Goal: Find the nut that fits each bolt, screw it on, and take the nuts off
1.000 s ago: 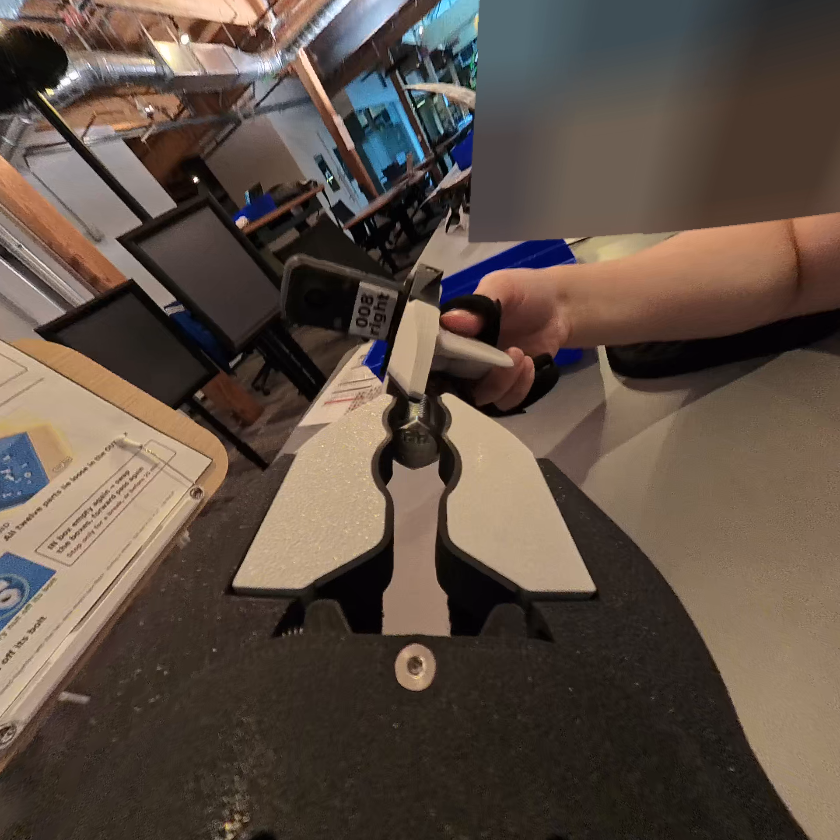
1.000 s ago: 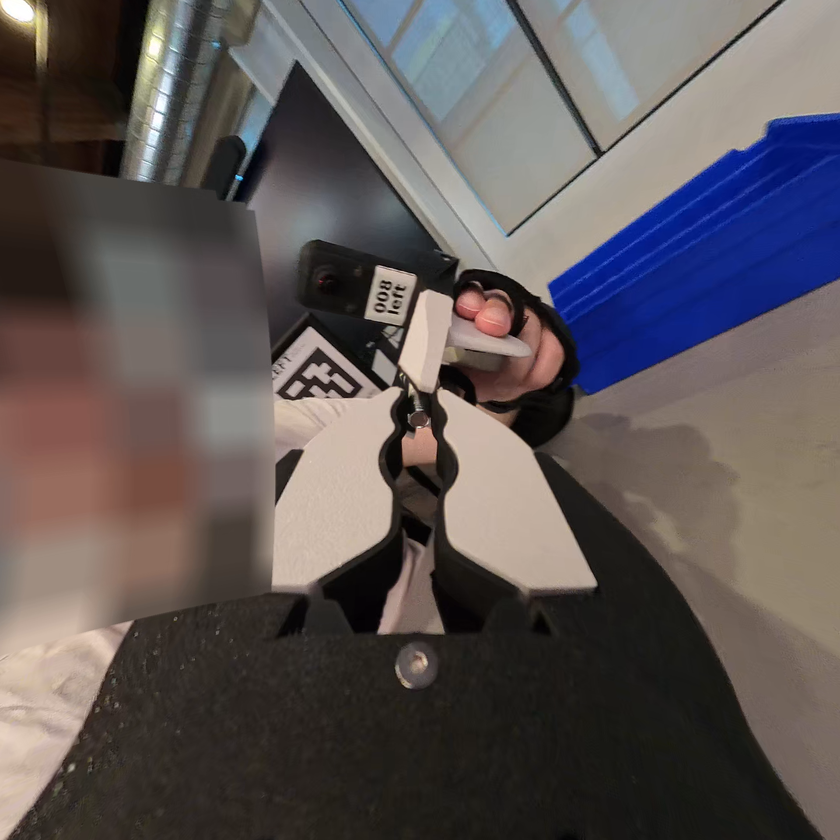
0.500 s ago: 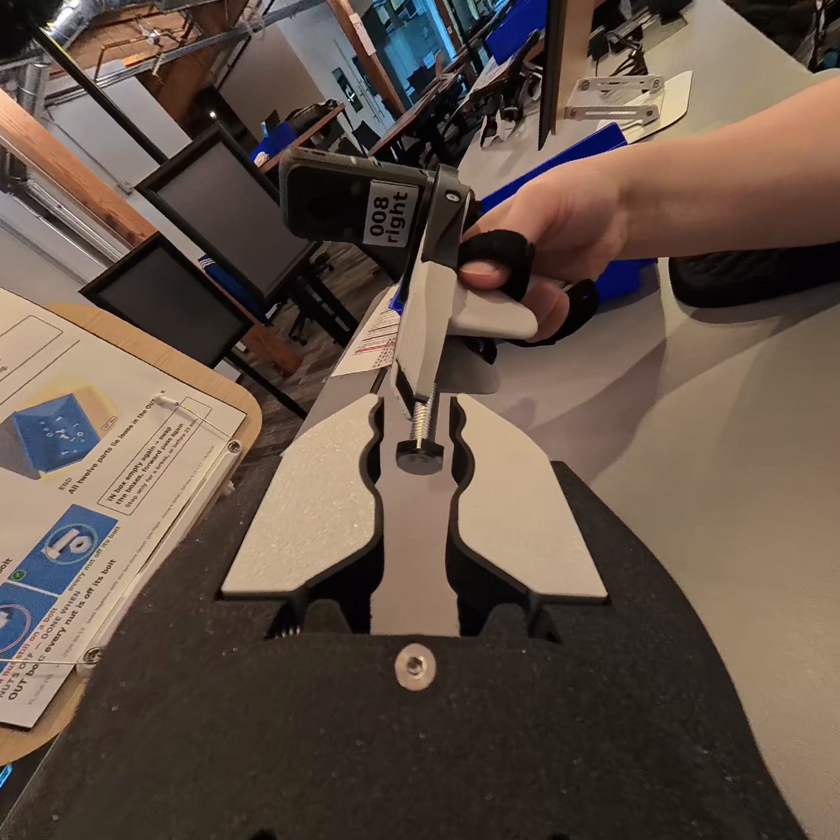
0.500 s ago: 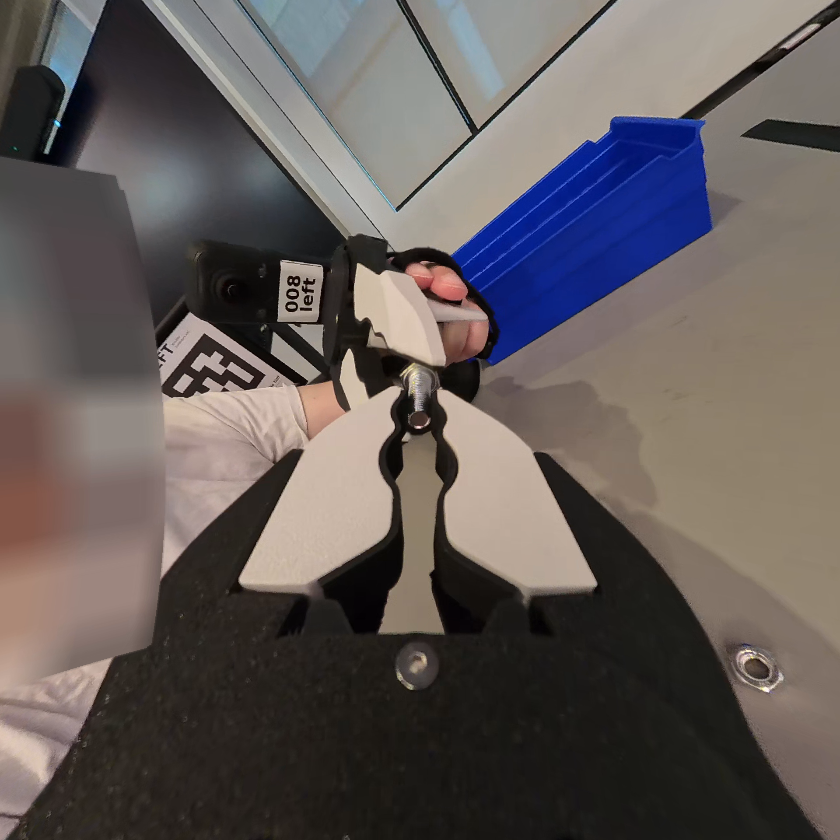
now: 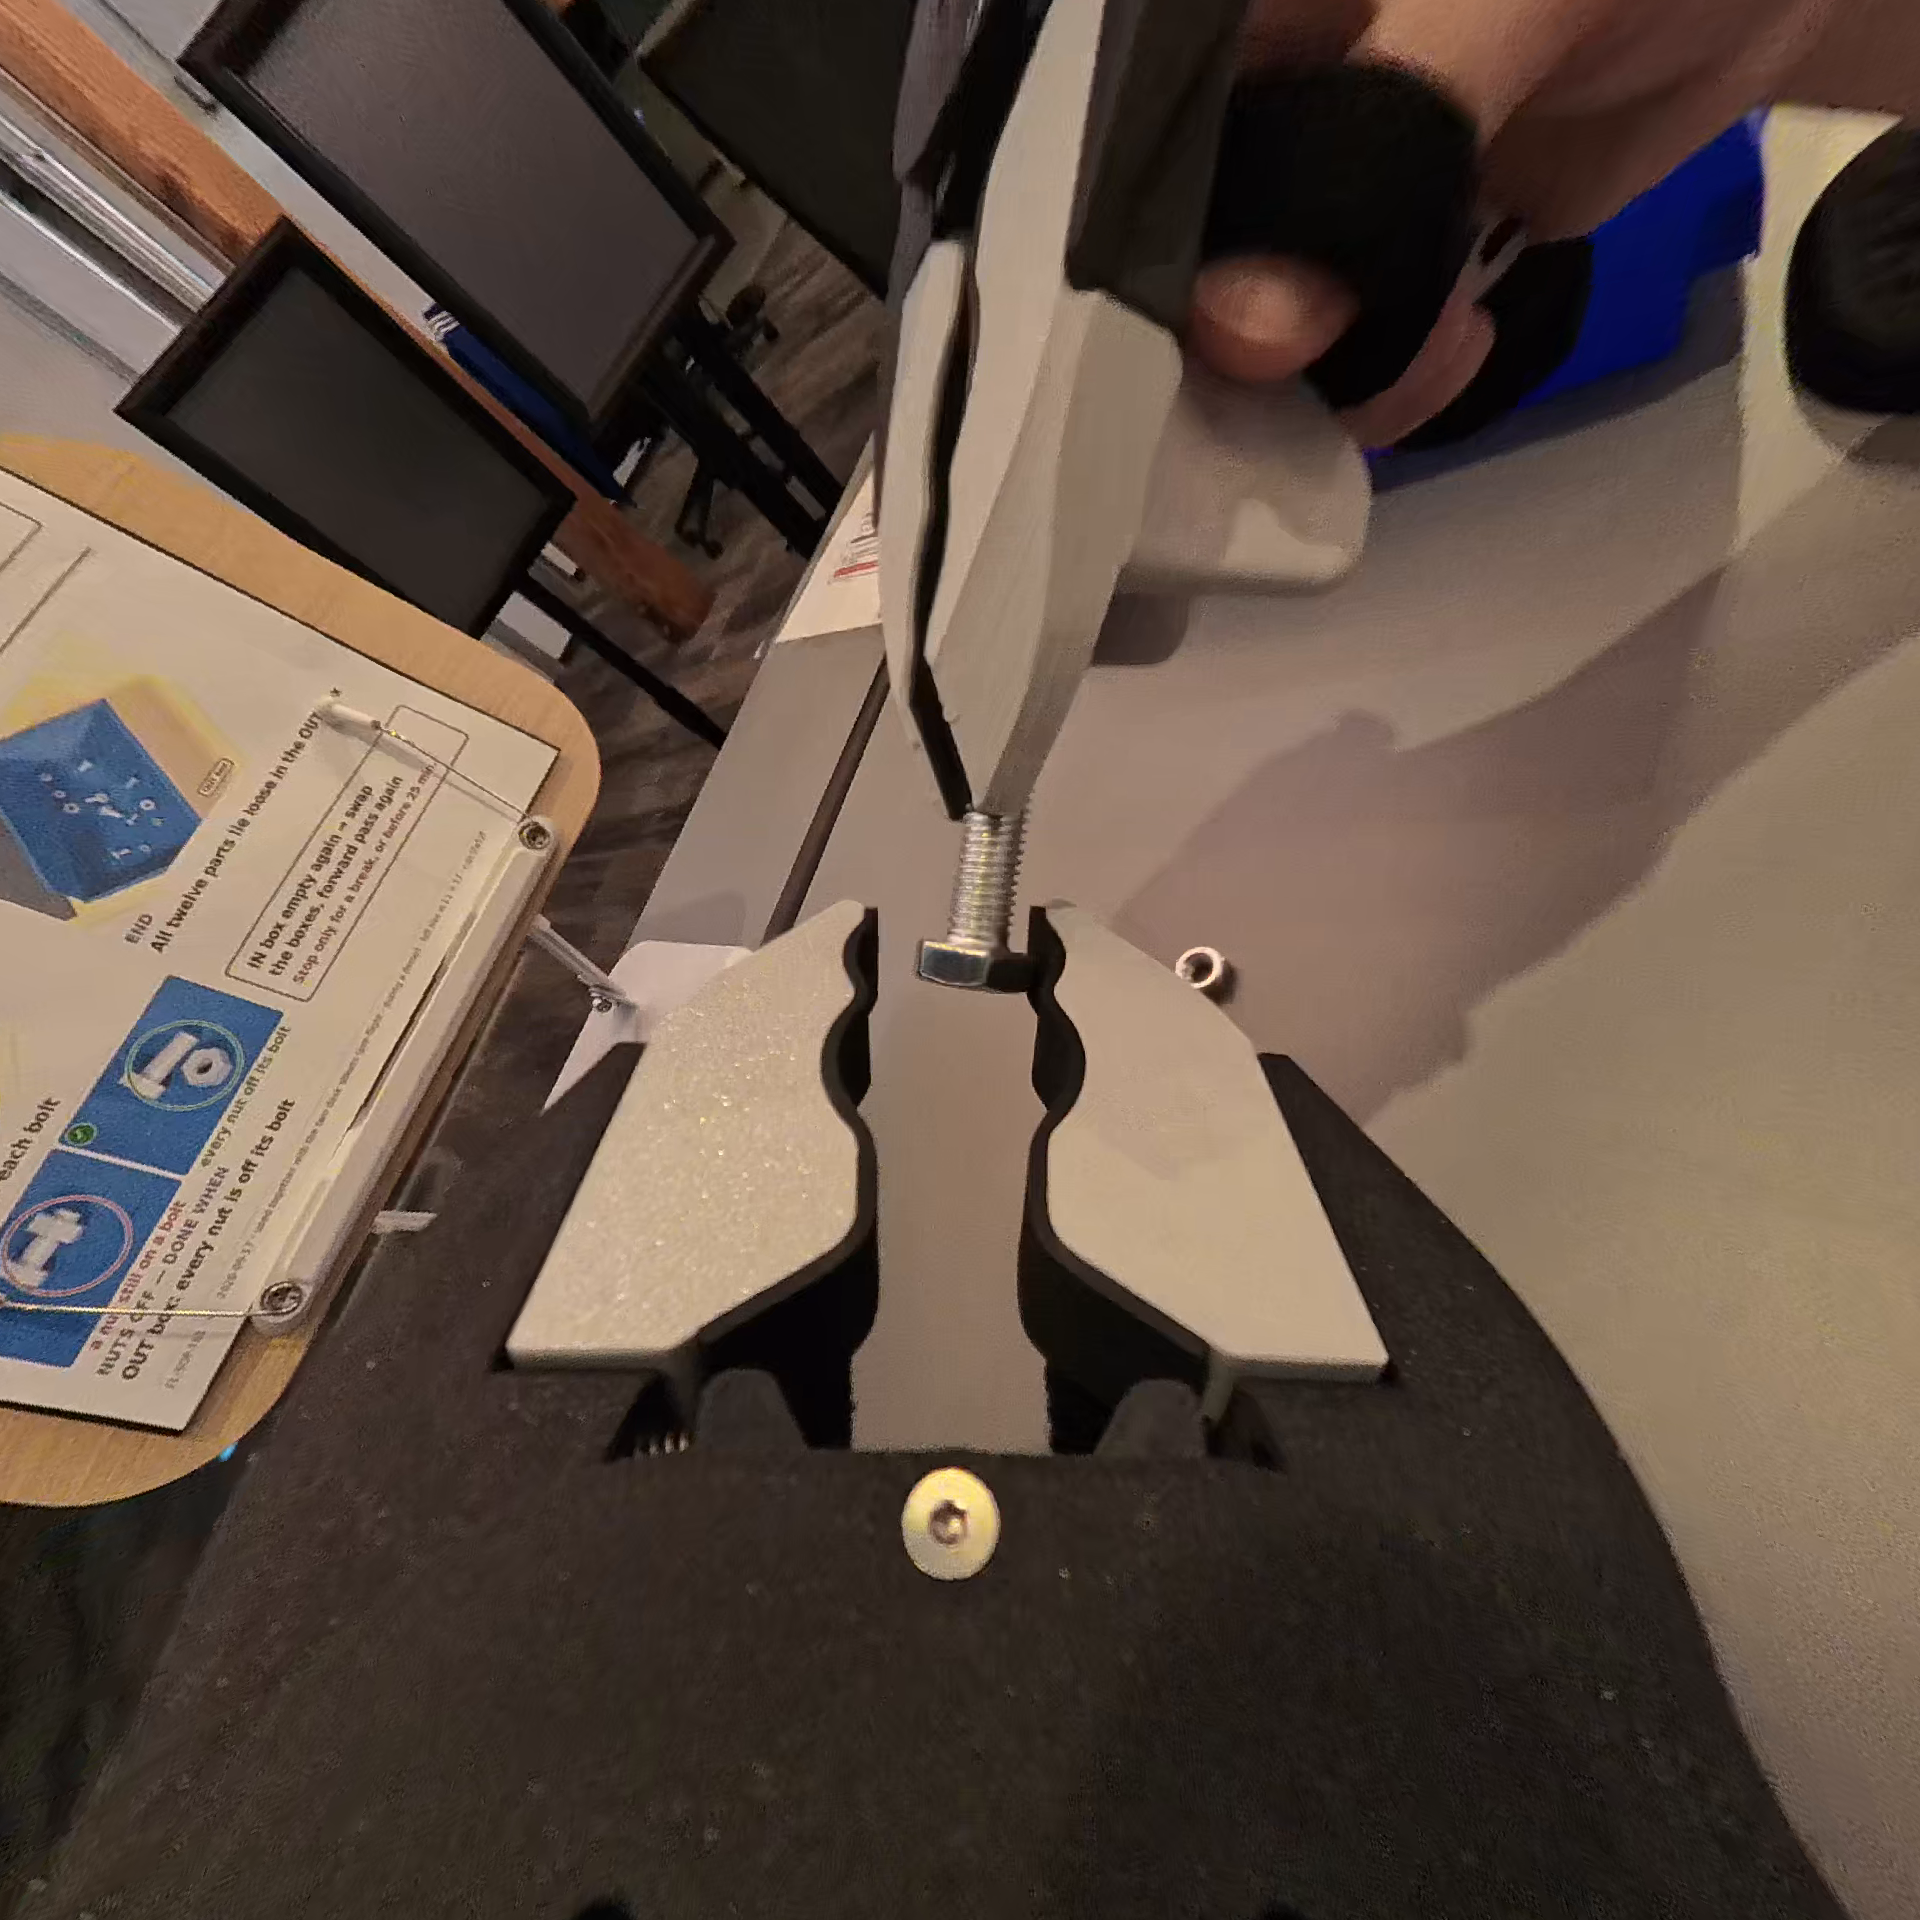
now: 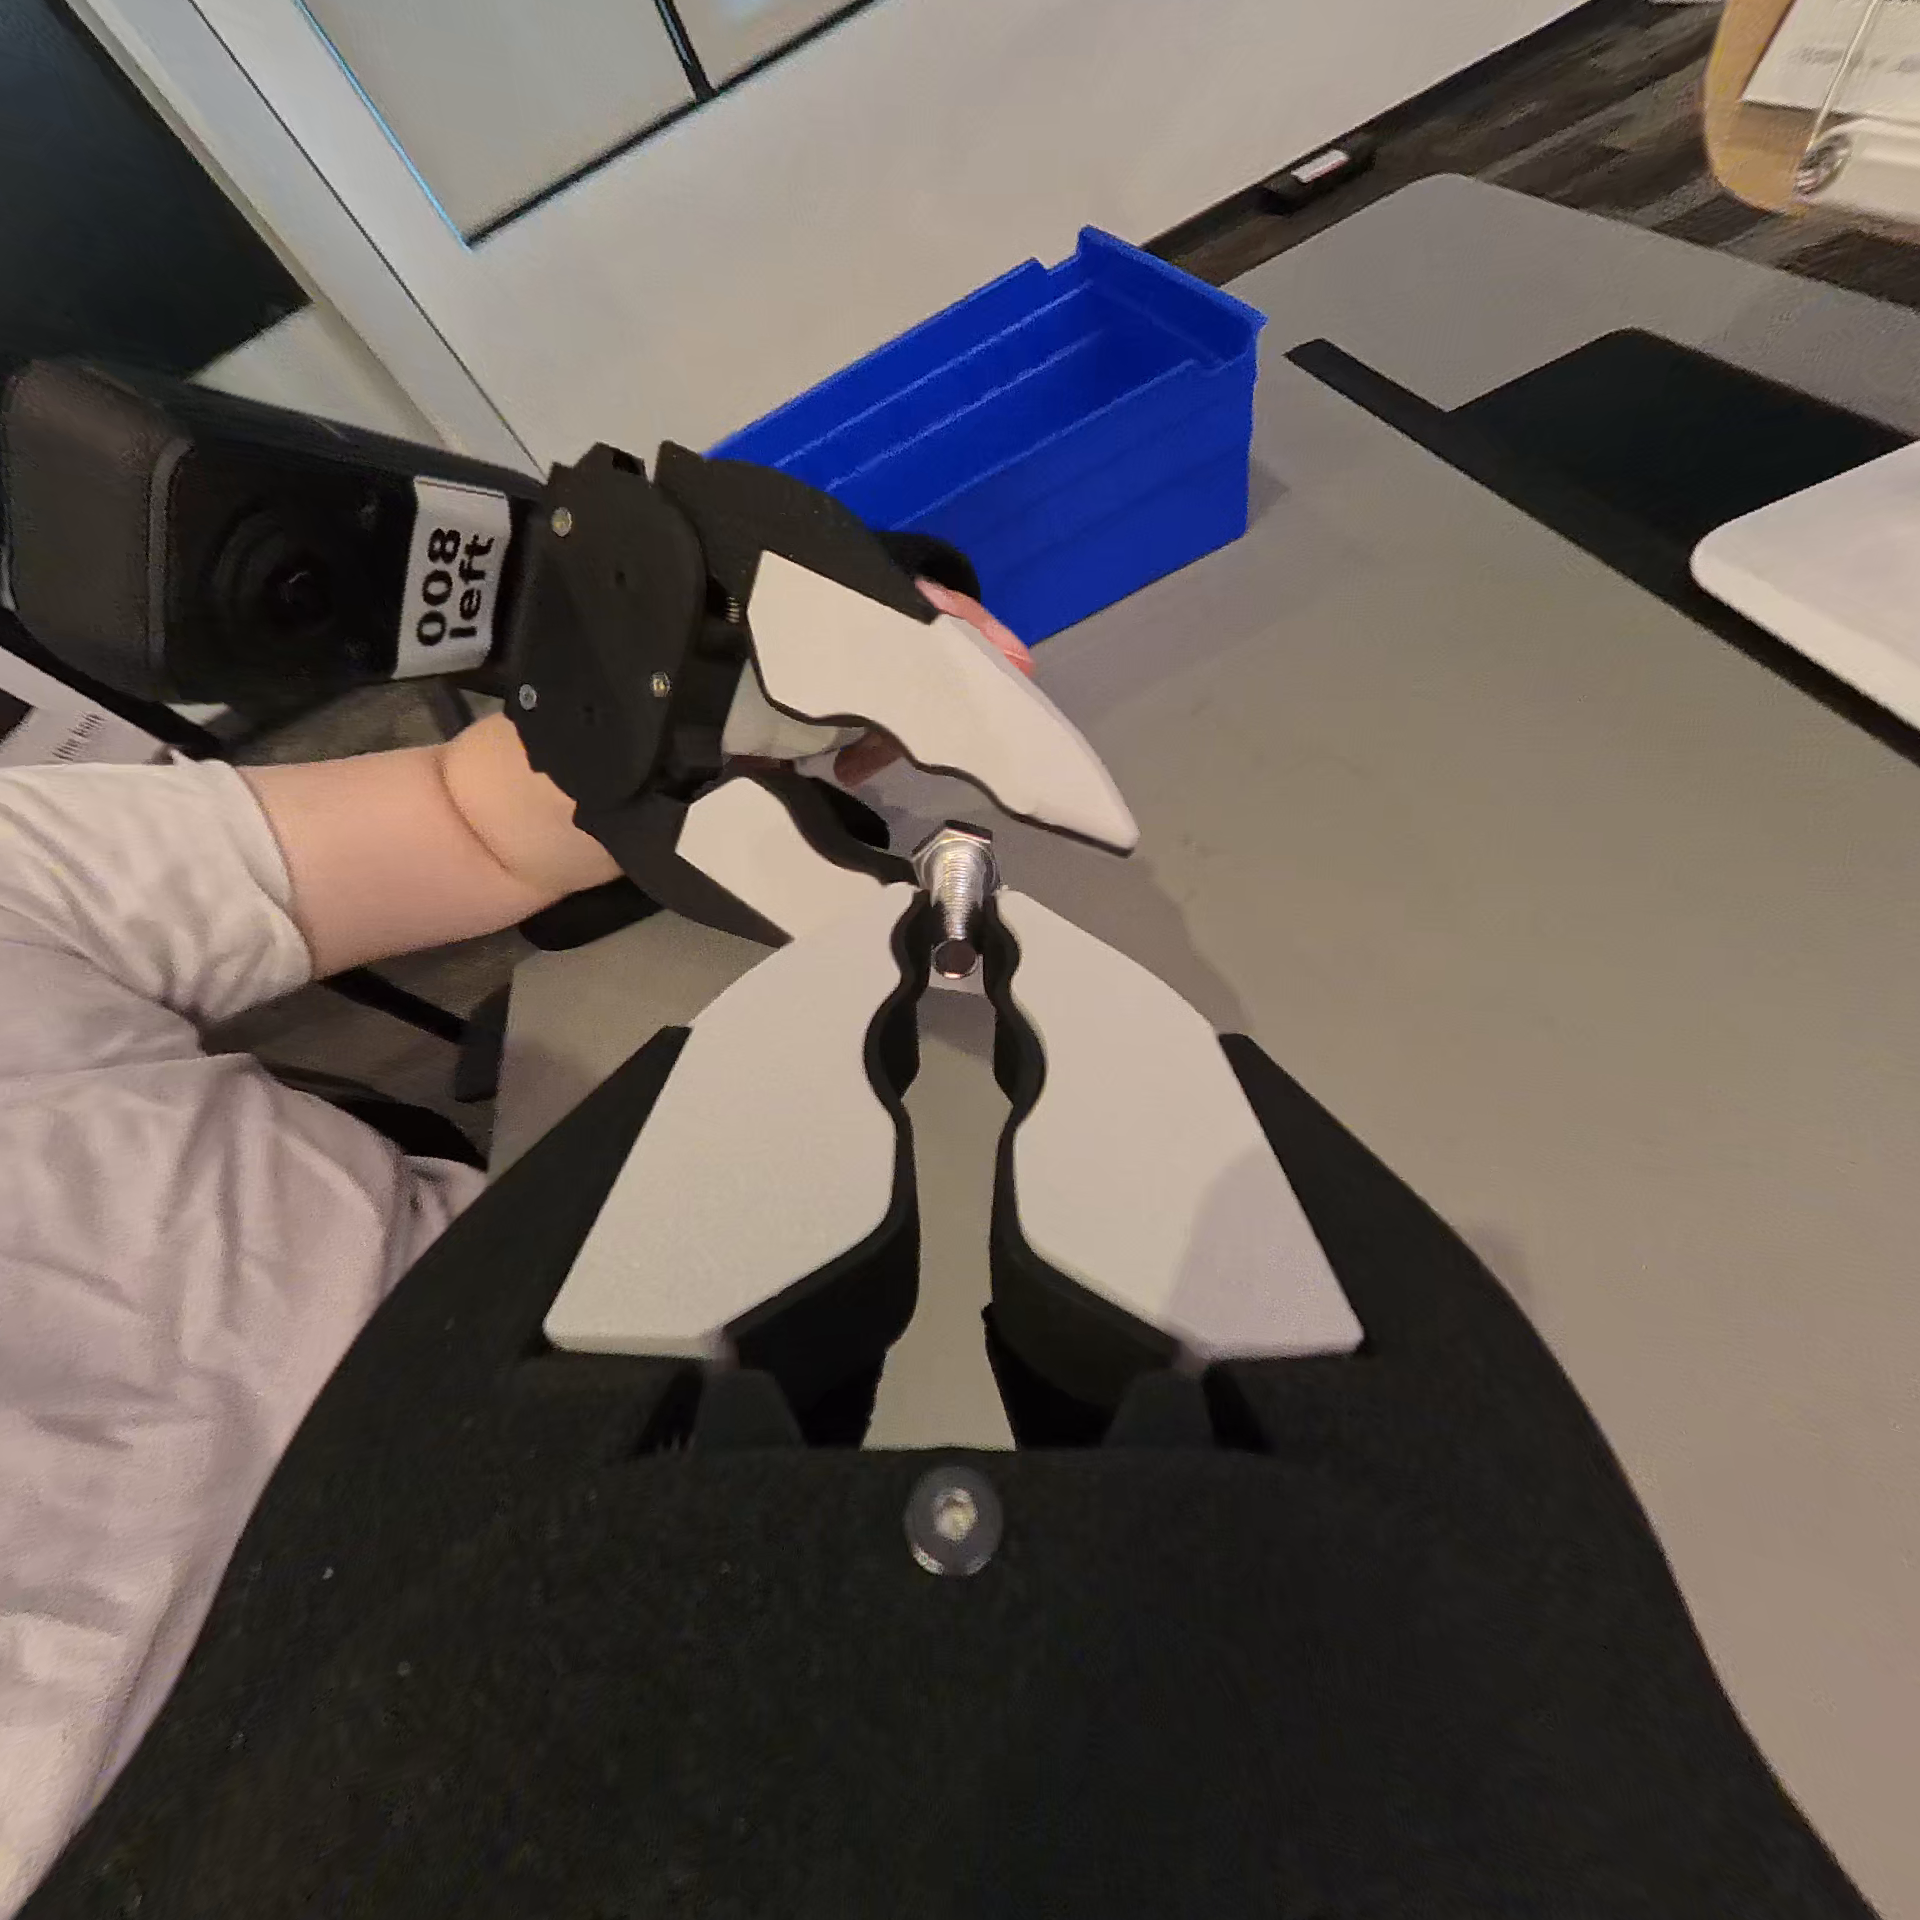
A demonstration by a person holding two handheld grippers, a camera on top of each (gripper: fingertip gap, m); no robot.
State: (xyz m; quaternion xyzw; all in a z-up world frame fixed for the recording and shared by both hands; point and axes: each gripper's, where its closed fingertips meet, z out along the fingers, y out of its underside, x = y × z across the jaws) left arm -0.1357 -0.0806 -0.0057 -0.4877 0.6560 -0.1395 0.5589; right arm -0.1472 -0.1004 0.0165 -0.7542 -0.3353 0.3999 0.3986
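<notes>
Left wrist view alone shows the instruction sheet (image 5: 208, 935) at left and one loose nut (image 5: 1203, 968) on the table (image 5: 1558, 935); right wrist view alone shows one blue bin (image 6: 1039, 457). One bolt (image 5: 982, 904): right gripper (image 6: 951, 940) clamps its thread end, head between the parted fingers of the left gripper (image 5: 951, 935).

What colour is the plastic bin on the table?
The bin is bright blue; the right wrist view shows it best.

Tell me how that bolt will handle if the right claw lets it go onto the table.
The bolt looks like solid steel, so probably stiff and heavy for its size. Its round threaded shank would likely roll in an arc on the smooth table. The right claw pinches only its tip, so it may pivot.
</notes>
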